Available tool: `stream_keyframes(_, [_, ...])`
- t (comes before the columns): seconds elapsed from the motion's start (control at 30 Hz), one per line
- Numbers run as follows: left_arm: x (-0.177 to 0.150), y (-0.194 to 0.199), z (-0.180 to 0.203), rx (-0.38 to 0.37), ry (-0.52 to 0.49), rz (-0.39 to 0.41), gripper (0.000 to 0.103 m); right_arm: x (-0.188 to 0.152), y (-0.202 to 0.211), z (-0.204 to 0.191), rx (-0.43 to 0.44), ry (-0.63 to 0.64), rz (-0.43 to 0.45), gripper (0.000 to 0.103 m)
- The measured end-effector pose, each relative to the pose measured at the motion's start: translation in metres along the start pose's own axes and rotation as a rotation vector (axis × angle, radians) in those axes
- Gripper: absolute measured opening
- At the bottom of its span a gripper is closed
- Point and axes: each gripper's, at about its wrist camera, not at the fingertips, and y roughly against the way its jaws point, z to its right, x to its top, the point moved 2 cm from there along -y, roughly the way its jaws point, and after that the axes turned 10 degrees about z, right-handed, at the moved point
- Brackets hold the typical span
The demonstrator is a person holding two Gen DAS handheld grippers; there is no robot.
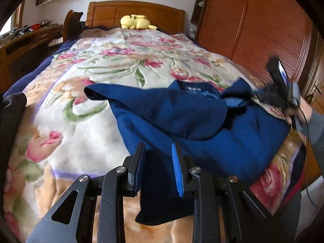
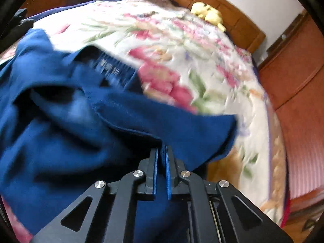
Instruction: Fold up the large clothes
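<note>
A large dark blue garment (image 1: pixel 194 121) lies bunched on the near part of the floral blanket (image 1: pixel 105 77), its neck opening toward the headboard. My left gripper (image 1: pixel 159 149) is open, its fingers standing either side of a hanging fold of the garment's near edge. My right gripper (image 2: pixel 161 151) is shut on a raised edge of the blue garment (image 2: pixel 121 121). The right gripper also shows in the left wrist view (image 1: pixel 269 95) at the garment's right side, held by a hand.
A yellow plush toy (image 1: pixel 137 22) lies at the wooden headboard (image 1: pixel 133 12). A wooden wardrobe (image 1: pixel 253 26) stands to the right of the bed, a desk (image 1: pixel 26 40) to the left. A dark item (image 1: pixel 12 105) lies at the bed's left edge.
</note>
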Motion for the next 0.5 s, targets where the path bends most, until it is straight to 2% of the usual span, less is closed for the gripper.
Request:
stream_keyframes(0.2, [-0.002, 0.004, 0.001, 0.005, -0.003, 0.011, 0.028, 0.064, -0.037, 0.012, -0.036, -0.051, 0.088, 0.006])
stream_keyframes(0.27, [-0.002, 0.006, 0.001, 0.004, -0.001, 0.015, 0.028, 0.080, -0.044, 0.016, -0.035, -0.101, 0.089, 0.010])
stream_keyframes(0.3, [-0.003, 0.007, 0.001, 0.004, -0.001, 0.015, 0.028, 0.085, -0.047, 0.017, -0.023, -0.128, 0.086, 0.022])
stream_keyframes(0.33, [-0.003, 0.007, 0.001, 0.004, -0.002, 0.015, 0.028, 0.090, -0.047, 0.018, -0.015, -0.152, 0.094, 0.043])
stream_keyframes(0.43, [-0.004, 0.009, 0.002, 0.005, -0.010, 0.015, 0.028, 0.093, -0.026, 0.014, 0.009, -0.189, 0.169, 0.065])
stream_keyframes(0.5, [-0.003, 0.009, 0.002, 0.004, -0.008, 0.017, 0.028, 0.086, -0.011, 0.004, 0.050, -0.196, 0.183, 0.069])
